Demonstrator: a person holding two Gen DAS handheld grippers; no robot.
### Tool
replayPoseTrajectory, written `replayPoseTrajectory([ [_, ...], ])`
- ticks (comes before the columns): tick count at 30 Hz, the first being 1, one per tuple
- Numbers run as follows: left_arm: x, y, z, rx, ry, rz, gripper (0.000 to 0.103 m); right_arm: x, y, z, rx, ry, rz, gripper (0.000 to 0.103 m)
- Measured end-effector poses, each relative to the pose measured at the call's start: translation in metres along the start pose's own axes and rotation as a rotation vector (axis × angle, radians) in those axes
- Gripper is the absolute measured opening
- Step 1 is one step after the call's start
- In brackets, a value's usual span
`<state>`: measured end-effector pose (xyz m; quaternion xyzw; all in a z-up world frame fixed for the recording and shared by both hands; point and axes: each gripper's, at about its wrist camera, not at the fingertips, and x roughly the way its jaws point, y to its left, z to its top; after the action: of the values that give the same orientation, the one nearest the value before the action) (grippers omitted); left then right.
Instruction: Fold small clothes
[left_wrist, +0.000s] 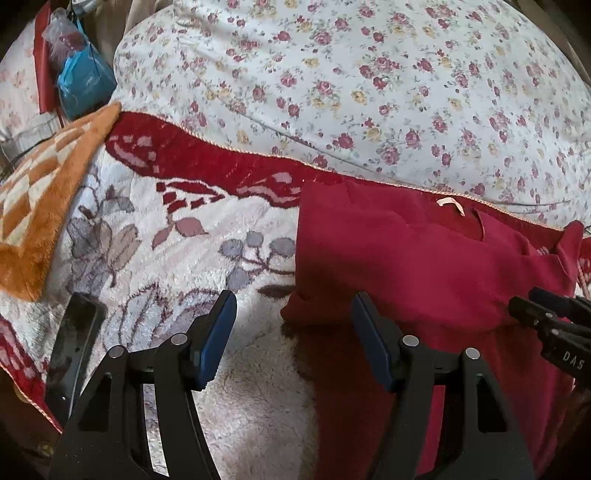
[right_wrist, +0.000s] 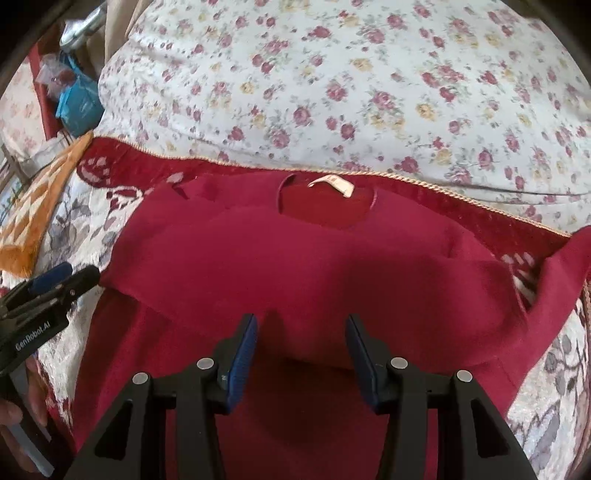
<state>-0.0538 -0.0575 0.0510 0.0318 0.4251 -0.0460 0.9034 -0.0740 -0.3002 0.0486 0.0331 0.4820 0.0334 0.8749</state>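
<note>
right claw (right_wrist: 301, 349): jaws parted, nothing between the pads, poised just above the lower fold of the garment
left claw (left_wrist: 293, 338): spread wide and empty, one finger over the fleecy blanket, the other over the garment's left edge
red garment (right_wrist: 295, 266): lies on the blanket, its upper part folded down over its lower part, neck opening and pale label (right_wrist: 332, 186) at the far side, one sleeve trailing off to the right
blanket (left_wrist: 166, 236): white plush with grey leaves and a red border, under the garment
orange checked cloth (left_wrist: 44, 195): on the blanket's left part, apart from the garment
floral quilt (left_wrist: 369, 81): bulky, beyond the blanket's corded edge
blue bag (left_wrist: 86, 83): far left, beside the quilt
</note>
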Motion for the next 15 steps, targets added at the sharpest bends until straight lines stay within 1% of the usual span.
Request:
replayPoseTrajectory([
  [4,-0.005,-0.002,0.002,0.008,-0.015,0.011,0.066,-0.002,-0.006,0.001,0.019,-0.002,-0.009,0.047],
  [12,-0.007,-0.006,0.002,0.017,-0.018,0.025,0.066,0.0,-0.014,0.0,0.034,0.006,-0.018,0.048],
  [15,-0.007,-0.005,0.002,0.011,-0.016,0.006,0.066,0.0,-0.017,0.001,0.039,0.003,-0.027,0.048],
])
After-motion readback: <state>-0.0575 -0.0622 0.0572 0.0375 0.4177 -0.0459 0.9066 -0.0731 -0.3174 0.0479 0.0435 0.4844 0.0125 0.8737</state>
